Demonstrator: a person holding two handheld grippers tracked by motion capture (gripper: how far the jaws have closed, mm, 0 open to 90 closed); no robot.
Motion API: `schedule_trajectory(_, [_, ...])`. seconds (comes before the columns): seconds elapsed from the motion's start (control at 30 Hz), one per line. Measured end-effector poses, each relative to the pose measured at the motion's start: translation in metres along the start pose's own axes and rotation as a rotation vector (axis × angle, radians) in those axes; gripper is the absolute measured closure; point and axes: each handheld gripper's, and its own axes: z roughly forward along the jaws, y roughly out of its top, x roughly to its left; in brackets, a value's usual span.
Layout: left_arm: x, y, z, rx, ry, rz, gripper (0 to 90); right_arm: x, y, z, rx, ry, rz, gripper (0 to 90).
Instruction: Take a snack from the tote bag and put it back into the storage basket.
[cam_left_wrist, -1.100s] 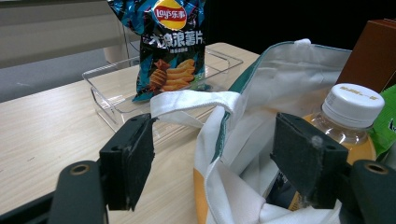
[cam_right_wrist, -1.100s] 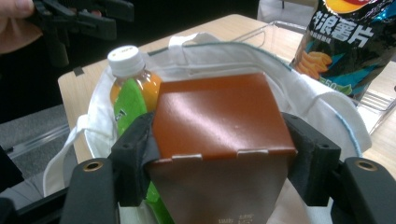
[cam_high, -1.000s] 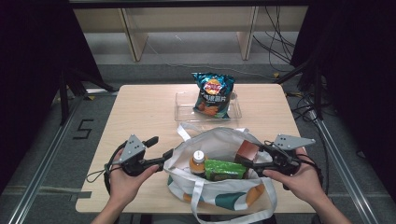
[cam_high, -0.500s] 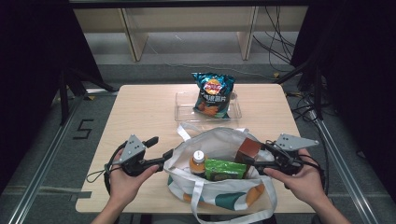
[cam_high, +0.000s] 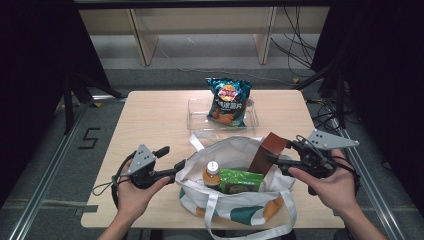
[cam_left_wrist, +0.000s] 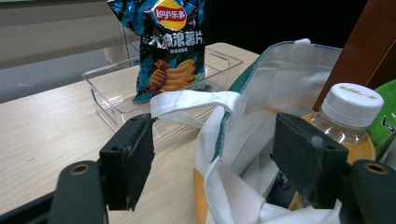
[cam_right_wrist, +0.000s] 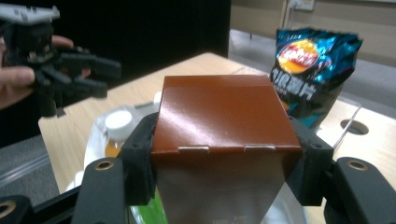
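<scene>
A white tote bag (cam_high: 231, 151) with green and orange trim lies open at the table's near edge. Inside stand an orange drink bottle (cam_high: 212, 173) with a white cap and a green packet (cam_high: 241, 181). My right gripper (cam_high: 272, 156) is shut on a brown box (cam_high: 270, 149), held tilted above the bag's right side; in the right gripper view the box (cam_right_wrist: 224, 116) sits squeezed between both jaws. My left gripper (cam_high: 172, 158) is open at the bag's left rim. In the left gripper view the bag's rim (cam_left_wrist: 219, 140) runs between the open jaws, with the bottle (cam_left_wrist: 348, 116) just behind.
A teal chips bag (cam_high: 229, 101) stands upright in a clear plastic tray (cam_high: 197, 114) at the table's far middle. Bare wooden tabletop (cam_high: 150, 120) stretches left of the tray. Cables and shelf legs sit beyond the far edge.
My right gripper has lifted the brown box a little higher and slightly right, out of the bag. The left gripper has barely moved.
</scene>
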Motion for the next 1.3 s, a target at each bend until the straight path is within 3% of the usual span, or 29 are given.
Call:
schedule_trajectory(0.1, [0.0,0.0,0.0,0.0,0.0,-0.001,29.1,-0.003,0.008,-0.002,-0.026,-0.008,-0.008,39.2])
schedule_trajectory(0.47, [0.0,0.0,0.0,0.001,-0.001,0.001,29.1,-0.009,0.036,-0.008,-0.072,-0.043,0.033,39.2])
schedule_trajectory(0.8, [0.0,0.0,0.0,0.0,-0.001,0.0,29.1,-0.014,0.057,-0.012,-0.129,-0.064,0.03,39.2])
schedule_trajectory(1.23, [0.0,0.0,0.0,0.0,-0.001,0.001,29.1,-0.017,0.07,-0.009,-0.14,-0.092,0.038,39.3])
schedule_trajectory(1.27, [0.0,0.0,0.0,0.0,-0.001,0.001,29.1,-0.018,0.071,-0.009,-0.141,-0.089,0.017,39.3])
schedule_trajectory(1.3, [0.0,0.0,0.0,-0.001,-0.001,0.001,29.1,-0.017,0.072,-0.008,-0.144,-0.093,0.033,39.3])
